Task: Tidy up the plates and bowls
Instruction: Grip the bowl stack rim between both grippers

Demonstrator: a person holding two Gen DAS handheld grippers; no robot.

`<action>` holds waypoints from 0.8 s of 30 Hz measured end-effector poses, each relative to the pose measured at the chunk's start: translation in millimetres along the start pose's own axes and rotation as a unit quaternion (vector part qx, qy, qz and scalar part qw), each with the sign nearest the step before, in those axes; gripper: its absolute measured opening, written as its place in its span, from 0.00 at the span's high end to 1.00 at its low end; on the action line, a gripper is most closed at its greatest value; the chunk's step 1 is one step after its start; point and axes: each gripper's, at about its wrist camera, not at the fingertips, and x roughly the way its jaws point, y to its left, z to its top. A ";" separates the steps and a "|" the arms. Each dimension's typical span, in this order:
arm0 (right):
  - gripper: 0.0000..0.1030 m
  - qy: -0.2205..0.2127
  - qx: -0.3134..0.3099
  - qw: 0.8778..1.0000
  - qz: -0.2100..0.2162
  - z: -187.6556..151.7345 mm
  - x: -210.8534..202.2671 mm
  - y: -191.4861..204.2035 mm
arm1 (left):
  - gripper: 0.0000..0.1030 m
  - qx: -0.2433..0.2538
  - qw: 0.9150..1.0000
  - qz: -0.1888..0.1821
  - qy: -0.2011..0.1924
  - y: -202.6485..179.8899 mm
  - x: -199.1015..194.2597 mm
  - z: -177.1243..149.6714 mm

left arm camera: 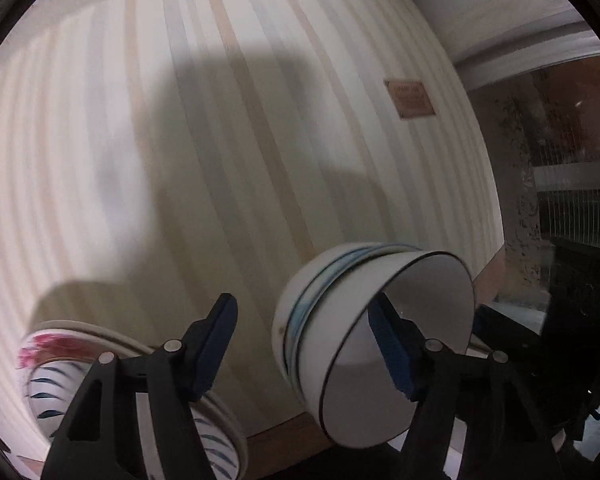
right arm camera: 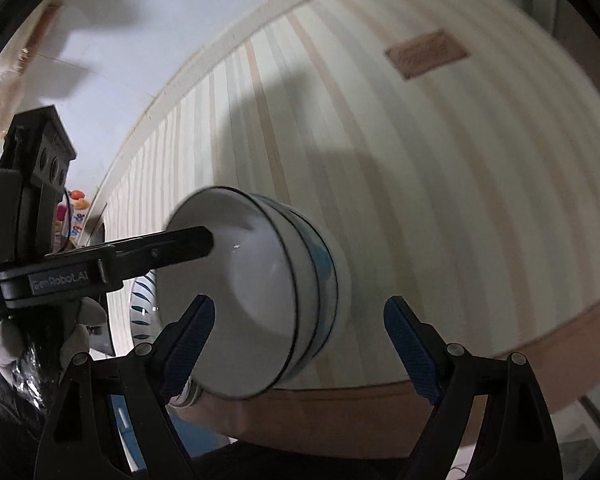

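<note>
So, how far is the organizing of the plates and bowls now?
Looks done: the bowl stack is nested, a white black-rimmed bowl on top, and patterned dishes are piled beside it. In hand: the left gripper straddles the top bowl's wall, jaws open, nothing clamped yet; the right gripper is open and empty. Left: gripping and placing that stack, probably. Other dishes out of view cannot be judged.

Bowls (right arm camera: 260, 300) glossy glazed ceramic; table (left arm camera: 260, 120) matt striped wood; gripper pads (right arm camera: 410, 348) textured blue rubber.
</note>
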 end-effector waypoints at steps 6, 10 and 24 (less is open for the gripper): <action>0.22 0.034 0.018 0.999 0.028 6.9 32.2 -9.2 | 0.36 -0.008 0.999 -0.035 0.041 3.2 22.5 -0.7; 0.33 0.056 0.032 0.997 0.044 6.9 48.8 -13.7 | 0.38 -0.013 0.997 -0.065 0.042 5.4 27.9 -4.4; 0.35 0.050 0.061 0.995 0.065 13.5 54.7 -16.7 | 0.39 -0.050 0.997 -0.046 0.023 8.5 19.8 -12.4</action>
